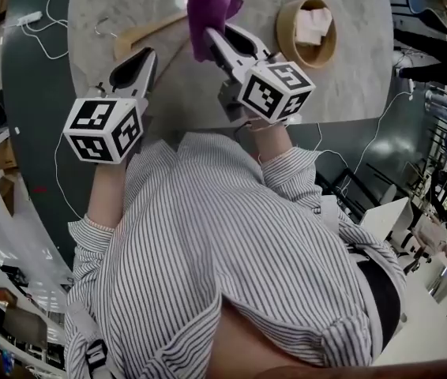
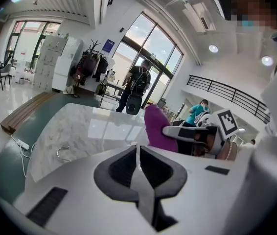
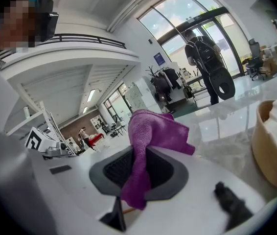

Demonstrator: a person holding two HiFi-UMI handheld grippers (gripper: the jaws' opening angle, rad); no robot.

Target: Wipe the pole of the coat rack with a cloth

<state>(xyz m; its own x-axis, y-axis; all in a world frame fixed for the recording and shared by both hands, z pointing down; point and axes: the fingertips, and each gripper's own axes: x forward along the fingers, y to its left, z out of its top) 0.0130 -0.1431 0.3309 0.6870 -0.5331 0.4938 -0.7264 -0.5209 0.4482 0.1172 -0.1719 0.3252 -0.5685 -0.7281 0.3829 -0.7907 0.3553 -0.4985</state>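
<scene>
A purple cloth (image 1: 212, 10) is pinched in my right gripper (image 1: 210, 42), which is shut on it above the marble table (image 1: 350, 77). In the right gripper view the cloth (image 3: 153, 131) stands up from between the jaws of that gripper (image 3: 137, 163) and droops over them. My left gripper (image 1: 148, 60) is just to the left, shut, with nothing in it; its jaws (image 2: 137, 148) meet in the left gripper view, where the cloth (image 2: 155, 129) shows to the right. A coat rack (image 2: 92, 58) hung with dark clothes stands far off by the windows.
A wooden hanger (image 1: 140, 34) with a metal hook (image 2: 62, 153) lies on the table ahead of my left gripper. A round bamboo basket (image 1: 287, 42) with white items stands to the right. A white power strip (image 1: 30, 18) lies on the floor at left. A person with a backpack (image 2: 137, 89) stands beyond the table.
</scene>
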